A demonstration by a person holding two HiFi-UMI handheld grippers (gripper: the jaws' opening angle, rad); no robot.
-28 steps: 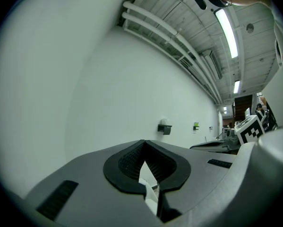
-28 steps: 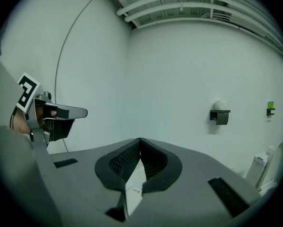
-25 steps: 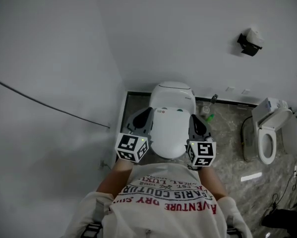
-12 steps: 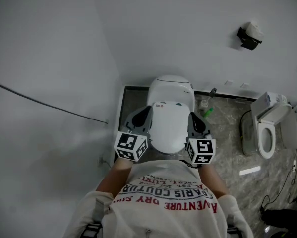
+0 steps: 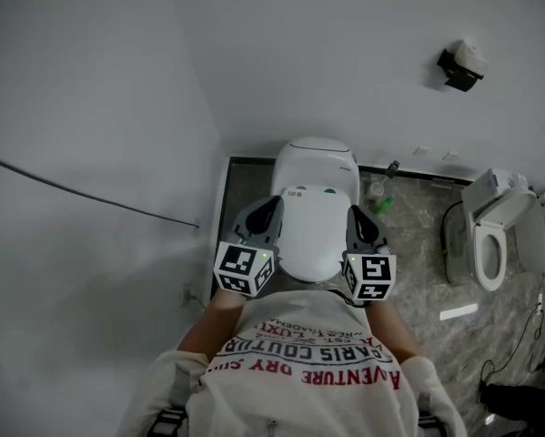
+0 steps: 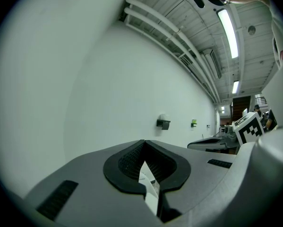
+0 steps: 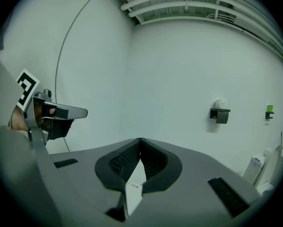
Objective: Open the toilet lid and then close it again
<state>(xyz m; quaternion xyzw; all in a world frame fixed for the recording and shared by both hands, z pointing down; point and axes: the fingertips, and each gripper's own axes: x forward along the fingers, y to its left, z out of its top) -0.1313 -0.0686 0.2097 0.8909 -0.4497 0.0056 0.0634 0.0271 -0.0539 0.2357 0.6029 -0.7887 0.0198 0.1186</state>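
Observation:
The white toilet [image 5: 313, 226] stands against the far wall with its lid down, a small red mark near the lid's back edge. My left gripper [image 5: 270, 206] is level beside the lid's left edge and my right gripper [image 5: 355, 212] beside its right edge. Neither visibly touches the lid. In the left gripper view the left gripper [image 6: 144, 141] is shut, with a white sliver of the toilet [image 6: 150, 193] showing below the tips. In the right gripper view the right gripper [image 7: 140, 139] is shut too, and the lid [image 7: 133, 188] shows beneath it.
A second toilet [image 5: 492, 244] with its lid up stands to the right. A paper holder [image 5: 459, 66] hangs on the far wall. A green bottle [image 5: 384, 206] lies on the stone floor beside the toilet. A white wall with a thin cable [image 5: 90, 194] closes the left side.
The toilet sits slightly higher in the head view than a second ago. Both grippers keep their places beside the lid, still shut, and the lid stays down.

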